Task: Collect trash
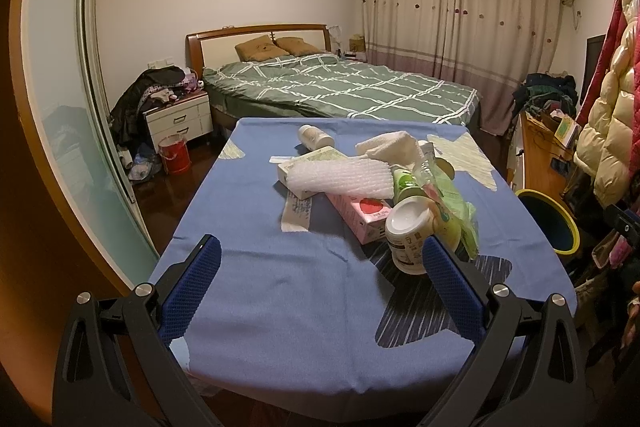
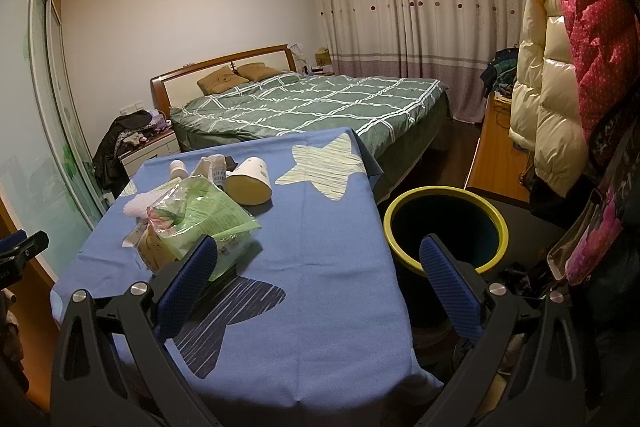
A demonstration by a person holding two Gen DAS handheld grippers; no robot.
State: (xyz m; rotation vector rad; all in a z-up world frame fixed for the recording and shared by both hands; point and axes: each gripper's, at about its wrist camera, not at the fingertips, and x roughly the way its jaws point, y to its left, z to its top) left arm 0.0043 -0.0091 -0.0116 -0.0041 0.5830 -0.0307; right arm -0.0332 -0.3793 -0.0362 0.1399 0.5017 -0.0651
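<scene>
Both wrist views are lit by warm, dim indoor light, probably from a ceiling lamp out of sight, giving a yellowish cast. The blue star-patterned tablecloth (image 1: pixel 256 267) shows soft shadows beside the clutter. The cream glossy puffer jacket (image 2: pixel 536 75) carries bright glare patches. Fisheye distortion bends the frosted glass sliding wardrobe door (image 1: pixel 80 131) and the pink-and-white pleated curtains (image 2: pixel 400 7), and black vignetting fills all 4 corners. Focus is fairly sharp centrally, softer and grainy toward the edges.

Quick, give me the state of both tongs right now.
Left tongs: open, holding nothing, over the blue tablecloth.
Right tongs: open, holding nothing, between the green bag and the bin.
</scene>
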